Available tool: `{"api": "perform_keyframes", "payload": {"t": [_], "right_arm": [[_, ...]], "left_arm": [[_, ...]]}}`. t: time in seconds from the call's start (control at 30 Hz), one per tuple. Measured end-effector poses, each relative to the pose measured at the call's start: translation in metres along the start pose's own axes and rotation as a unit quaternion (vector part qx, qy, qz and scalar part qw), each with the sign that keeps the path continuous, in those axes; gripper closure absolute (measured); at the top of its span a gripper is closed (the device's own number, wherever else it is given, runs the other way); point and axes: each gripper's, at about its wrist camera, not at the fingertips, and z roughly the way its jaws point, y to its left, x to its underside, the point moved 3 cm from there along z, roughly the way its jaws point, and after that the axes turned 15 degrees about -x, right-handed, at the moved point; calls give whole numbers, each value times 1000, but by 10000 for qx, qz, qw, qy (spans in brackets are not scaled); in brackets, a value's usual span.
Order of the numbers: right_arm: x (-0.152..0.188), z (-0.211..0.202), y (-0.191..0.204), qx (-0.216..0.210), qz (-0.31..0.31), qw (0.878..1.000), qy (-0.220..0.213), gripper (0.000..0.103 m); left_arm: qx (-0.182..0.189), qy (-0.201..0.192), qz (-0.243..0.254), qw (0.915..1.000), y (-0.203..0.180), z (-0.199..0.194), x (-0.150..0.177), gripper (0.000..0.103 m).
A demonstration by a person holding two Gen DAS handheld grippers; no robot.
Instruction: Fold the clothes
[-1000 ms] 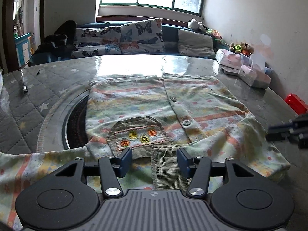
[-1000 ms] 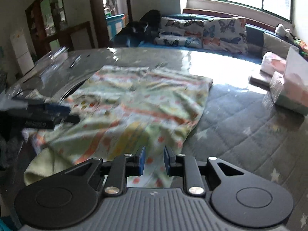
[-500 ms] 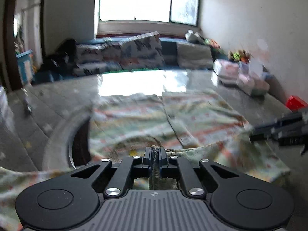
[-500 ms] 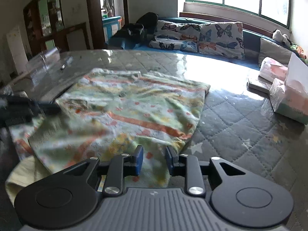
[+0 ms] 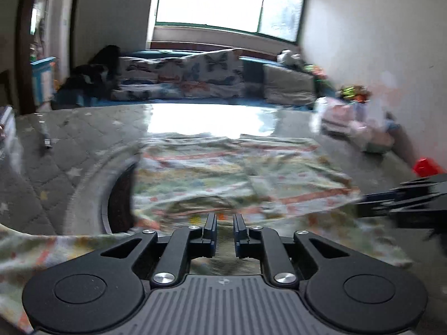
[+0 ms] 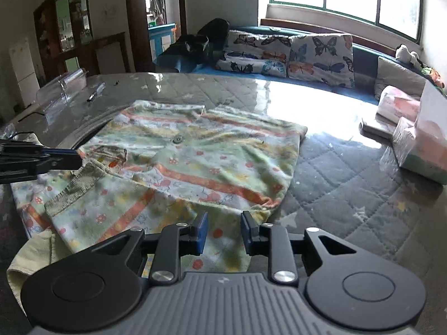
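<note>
A pastel patterned child's jacket (image 6: pixel 201 156) with orange stripes and buttons lies spread on the quilted table. Its right sleeve is folded across the body, ending in a green corduroy cuff (image 6: pixel 69 192). My left gripper (image 5: pixel 225 223) is at the near hem with its fingers a narrow gap apart and corduroy cloth between them. The right wrist view shows it side-on at the cuff's upper end (image 6: pixel 79 157). My right gripper (image 6: pixel 223 223) hovers open over the jacket's lower right corner, holding nothing. It also shows as a dark blurred shape (image 5: pixel 363 203) in the left wrist view.
The grey quilted table cover (image 6: pixel 349 184) has a round dark opening (image 5: pixel 120 201) left of the jacket. Tissue packs and boxes (image 6: pixel 419 139) stand at the right edge. A clear plastic container (image 6: pixel 64 86) and a pen (image 6: pixel 96 91) lie far left. A sofa with butterfly cushions (image 6: pixel 307 53) stands behind.
My left gripper closed on the corduroy cuff, then tilted upward; its fingers now stand slightly wider than half a second ago. The right gripper drew back a little toward the jacket's corner.
</note>
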Motion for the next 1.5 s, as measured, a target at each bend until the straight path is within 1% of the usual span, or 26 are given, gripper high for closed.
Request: {"api": "perform_keyframes", "payload": {"t": [0.1,0.13,0.23,0.27,0.37,0.4,0.43,0.5,0.57,0.63,0.67,0.73,0.77,0.83,0.9,0.97,1.03,1.1,1.13,1.23,1.37,1.47,1.5], "right_arm": [[-2,1,4,-44,-19,10000,-10,77],[-2,1,6,-69,-37,10000,-10,77],[-2,4,25,-246,-222,9994,40,75],[-2,6,31,-307,-288,9991,59,73],[-2,10,51,-491,-487,9975,118,71],[-2,12,57,-552,-553,9968,138,71],[-2,13,63,-611,-609,9962,152,71],[-3,18,72,-716,-671,9951,153,71],[-3,23,80,-791,-740,9939,192,70],[1,30,89,-850,-853,9923,301,69],[4,33,93,-862,-921,9914,353,68],[6,34,98,-800,-1067,9905,348,67],[5,33,100,-793,-1096,9902,345,65],[3,31,100,-808,-1062,9905,325,64],[2,27,101,-771,-1075,9907,304,64],[1,25,101,-752,-1067,9910,285,64],[0,23,101,-740,-1050,9913,272,64],[-1,22,101,-717,-1063,9914,264,64],[-2,22,102,-708,-1066,9914,259,64],[-3,21,103,-706,-1061,9915,240,64],[-3,21,103,-709,-1051,9917,224,64],[-1,20,103,-713,-1022,9920,213,64],[0,19,103,-711,-1013,9921,209,64]], "left_arm": [[298,88,203,9993,-14,-4,9,89],[340,124,271,9990,-18,-4,12,89],[336,242,465,9981,-29,0,22,89],[322,276,467,9980,-29,2,25,89],[313,327,340,9984,-22,-1,28,88],[288,305,287,9987,-17,-5,28,84],[212,264,237,9991,-12,-10,27,75],[55,175,122,9998,0,-19,27,68],[-139,135,-77,9998,19,-28,28,67],[-415,124,-340,9985,42,-36,31,60],[-594,128,-476,9970,54,-39,33,60],[-958,132,-746,9925,80,-46,38,59],[-1173,120,-872,9892,94,-49,40,59],[-1587,88,-1081,9813,119,-55,45,57],[-2003,69,-1338,9705,146,-59,49,55],[-2407,51,-1589,9575,172,-64,53,55],[-2723,49,-1816,9449,193,-65,55,55],[-2915,76,-2006,9353,211,-65,55,55],[-3007,69,-2085,9306,218,-64,55,55],[-3110,120,-2192,9247,232,-59,56,55],[-3058,265,-2375,9216,239,-45,54,57],[-3006,273,-2498,9201,241,-43,55,58],[-2988,275,-2539,9195,241,-43,55,62]]}}
